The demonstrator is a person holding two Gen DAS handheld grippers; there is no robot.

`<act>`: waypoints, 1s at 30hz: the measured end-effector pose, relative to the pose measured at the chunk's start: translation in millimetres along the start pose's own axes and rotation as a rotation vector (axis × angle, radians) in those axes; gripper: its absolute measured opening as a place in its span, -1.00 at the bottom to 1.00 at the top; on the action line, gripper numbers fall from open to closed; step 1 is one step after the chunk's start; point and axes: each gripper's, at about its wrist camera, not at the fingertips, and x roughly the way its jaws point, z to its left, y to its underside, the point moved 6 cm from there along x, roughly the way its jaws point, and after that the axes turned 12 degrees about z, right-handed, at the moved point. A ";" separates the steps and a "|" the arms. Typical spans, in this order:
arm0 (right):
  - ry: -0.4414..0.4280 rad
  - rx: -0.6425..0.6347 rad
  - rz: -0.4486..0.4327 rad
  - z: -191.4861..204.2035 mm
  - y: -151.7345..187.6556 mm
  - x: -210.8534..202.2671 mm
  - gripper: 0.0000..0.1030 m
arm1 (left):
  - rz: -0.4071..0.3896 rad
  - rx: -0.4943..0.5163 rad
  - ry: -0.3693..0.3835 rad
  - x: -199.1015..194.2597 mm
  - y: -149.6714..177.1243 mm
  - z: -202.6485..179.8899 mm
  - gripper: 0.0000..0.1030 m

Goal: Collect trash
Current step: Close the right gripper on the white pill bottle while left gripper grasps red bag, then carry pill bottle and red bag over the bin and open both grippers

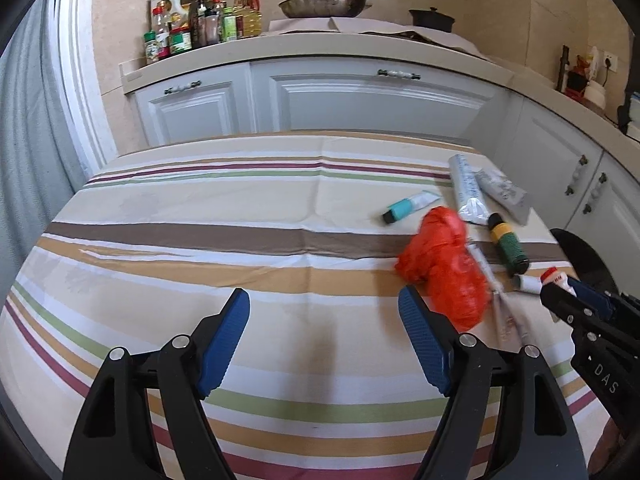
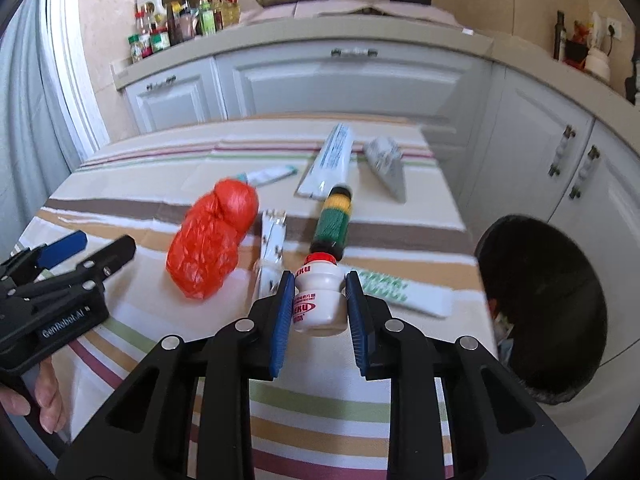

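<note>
Your right gripper [image 2: 318, 304] has its blue pads against both sides of a small white bottle [image 2: 319, 305] with a red cap and red lettering, clamped on it near the table's right edge. Your left gripper [image 1: 324, 344] hangs with its jaws wide apart and nothing between them, over the striped tablecloth [image 1: 200, 208]. Just beside its right finger lies a crumpled red plastic bag [image 1: 444, 264]. Farther out sit a green and yellow bottle [image 2: 333, 220] on its side, a teal-capped tube [image 1: 408, 208] and two pale tubes [image 1: 466, 190] (their labels too blurred to read). A black bin [image 2: 544, 308] stands open beside the table's right edge.
</note>
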 end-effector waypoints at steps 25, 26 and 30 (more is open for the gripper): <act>0.092 0.134 -0.089 -91.3 -13.0 -4.9 -0.50 | 0.122 0.093 0.098 42.7 -13.8 -63.8 -0.41; 0.091 0.135 -0.091 -91.5 -12.5 -5.1 -0.50 | 0.120 0.097 0.100 41.9 -13.2 -64.7 -0.54; 0.089 0.142 -0.100 -94.6 -10.7 -7.5 -0.50 | 0.102 0.095 0.102 35.2 -12.9 -64.7 -0.71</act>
